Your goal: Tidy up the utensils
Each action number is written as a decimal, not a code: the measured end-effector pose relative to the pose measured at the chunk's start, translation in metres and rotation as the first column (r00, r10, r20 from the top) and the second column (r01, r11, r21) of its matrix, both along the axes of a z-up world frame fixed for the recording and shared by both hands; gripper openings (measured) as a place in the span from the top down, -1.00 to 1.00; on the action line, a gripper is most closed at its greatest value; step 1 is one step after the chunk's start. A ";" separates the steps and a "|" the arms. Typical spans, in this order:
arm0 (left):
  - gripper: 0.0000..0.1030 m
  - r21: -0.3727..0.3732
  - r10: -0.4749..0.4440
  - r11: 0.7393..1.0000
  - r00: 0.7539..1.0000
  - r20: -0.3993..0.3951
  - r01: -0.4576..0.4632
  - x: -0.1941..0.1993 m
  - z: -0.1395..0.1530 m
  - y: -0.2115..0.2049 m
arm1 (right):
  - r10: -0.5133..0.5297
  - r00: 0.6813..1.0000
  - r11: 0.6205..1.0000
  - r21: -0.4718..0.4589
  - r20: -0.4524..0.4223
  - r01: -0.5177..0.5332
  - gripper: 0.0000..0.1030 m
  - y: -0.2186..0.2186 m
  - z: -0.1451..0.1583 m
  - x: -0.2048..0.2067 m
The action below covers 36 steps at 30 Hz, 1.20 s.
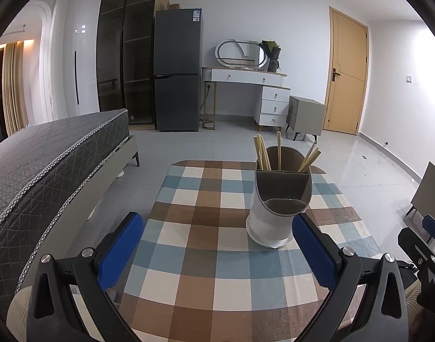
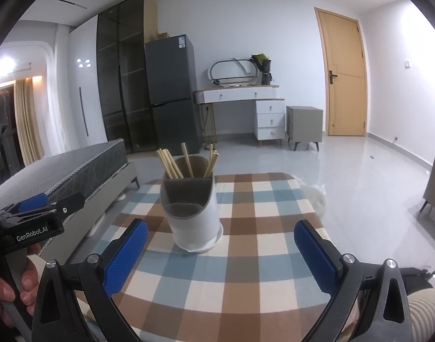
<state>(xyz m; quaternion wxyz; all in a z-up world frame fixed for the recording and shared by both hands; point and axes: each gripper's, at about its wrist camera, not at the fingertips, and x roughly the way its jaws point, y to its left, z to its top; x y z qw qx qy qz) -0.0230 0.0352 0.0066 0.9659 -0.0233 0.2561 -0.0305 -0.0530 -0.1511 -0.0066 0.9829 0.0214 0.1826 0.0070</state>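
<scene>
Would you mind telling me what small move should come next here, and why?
Probably draw both claws back and finish: the wooden chopsticks all stand in the rear compartment of the white holder, no utensil shows on the checked tablecloth, and the left claw and right claw are open and empty.

The tablecloth (image 1: 206, 245) is checked in brown, blue-grey and cream. The utensil holder (image 1: 277, 216) is white outside and taupe inside (its chopsticks (image 1: 263, 154) pale tan). Blue textured pads (image 2: 126, 256) line black gripper fingers.
</scene>
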 end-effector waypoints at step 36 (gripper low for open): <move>-0.97 -0.024 -0.002 1.000 1.000 -0.005 0.001 0.002 0.000 0.001 | -0.009 1.000 0.999 -0.036 -0.008 0.009 -1.00 0.003 -0.003 0.000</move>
